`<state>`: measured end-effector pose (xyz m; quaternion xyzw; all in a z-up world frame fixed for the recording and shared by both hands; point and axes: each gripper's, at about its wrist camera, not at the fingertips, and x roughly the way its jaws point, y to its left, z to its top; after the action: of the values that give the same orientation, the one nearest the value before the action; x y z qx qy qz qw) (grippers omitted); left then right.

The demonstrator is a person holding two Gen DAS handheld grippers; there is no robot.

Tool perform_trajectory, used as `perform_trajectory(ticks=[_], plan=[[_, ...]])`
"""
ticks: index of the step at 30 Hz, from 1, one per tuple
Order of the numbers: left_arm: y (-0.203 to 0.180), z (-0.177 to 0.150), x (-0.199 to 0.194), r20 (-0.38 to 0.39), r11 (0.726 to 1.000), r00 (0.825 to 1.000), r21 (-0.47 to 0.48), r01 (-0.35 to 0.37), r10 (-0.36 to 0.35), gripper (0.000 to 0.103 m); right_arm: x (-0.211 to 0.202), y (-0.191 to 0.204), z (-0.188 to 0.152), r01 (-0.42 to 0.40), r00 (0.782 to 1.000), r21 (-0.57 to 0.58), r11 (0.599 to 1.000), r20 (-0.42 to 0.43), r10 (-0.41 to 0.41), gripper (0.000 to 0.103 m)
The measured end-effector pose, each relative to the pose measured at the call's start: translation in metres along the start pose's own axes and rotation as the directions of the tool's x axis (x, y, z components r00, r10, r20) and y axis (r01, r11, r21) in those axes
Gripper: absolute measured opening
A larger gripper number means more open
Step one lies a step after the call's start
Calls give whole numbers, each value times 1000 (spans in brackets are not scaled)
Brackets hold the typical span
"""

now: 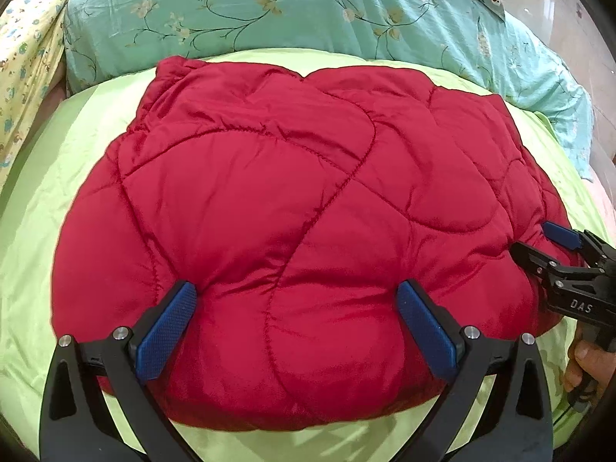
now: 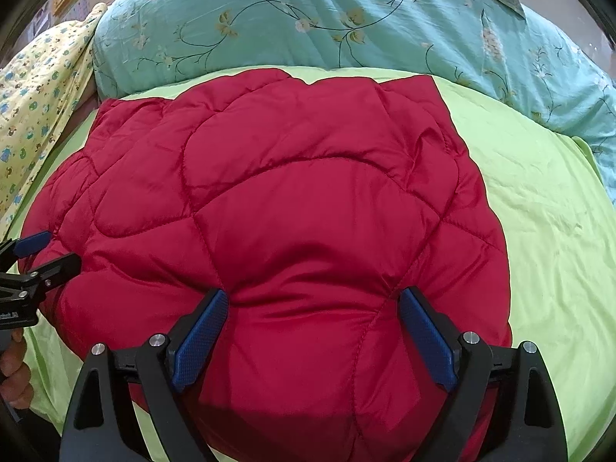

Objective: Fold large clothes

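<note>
Spread wide, both the left gripper (image 1: 294,288) and the right gripper (image 2: 313,296) press their blue fingers into the near edge of the folded red quilted jacket (image 1: 292,211), which lies on the lime-green sheet (image 1: 57,177).

Left tool (image 1: 295,292) and right tool (image 2: 312,300) — both spread wide, tips seemingly pressing down.

The red quilted jacket (image 2: 285,200) runs off the bottom edge in the right wrist view. The right gripper (image 1: 539,240) is cut by the frame's right edge; fabric conceals its lower fingertip. The teal floral quilt (image 1: 269,11) exceeds the top edge.
</note>
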<state>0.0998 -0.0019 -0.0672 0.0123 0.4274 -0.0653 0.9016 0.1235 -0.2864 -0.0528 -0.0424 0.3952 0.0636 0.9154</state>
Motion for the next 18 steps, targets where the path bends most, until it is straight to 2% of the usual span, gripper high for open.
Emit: perform_trajectory(ticks=[3, 6, 11, 15, 18], plan=[[0, -3, -13, 19, 1000, 1000, 14, -17, 16, 103, 0, 0, 0, 0, 1000, 2, 1000, 1, 0, 91], [7, -6, -31, 53, 998, 997, 17, -64, 63, 103, 0, 0, 0, 0, 1000, 2, 1000, 1, 0, 91], [37, 0, -46, 89, 994, 991, -44, -100, 104, 103, -1, 1, 0, 1, 1000, 2, 1000, 2, -1, 91], [58, 4, -34, 65, 990, 990, -80, -118, 123, 103, -1, 0, 0, -2, 1000, 4, 1000, 2, 2, 91], [69, 2, -13, 21, 991, 995, -94, -98, 100, 103, -4, 1, 1, 0, 1000, 11, 1000, 0, 0, 91]])
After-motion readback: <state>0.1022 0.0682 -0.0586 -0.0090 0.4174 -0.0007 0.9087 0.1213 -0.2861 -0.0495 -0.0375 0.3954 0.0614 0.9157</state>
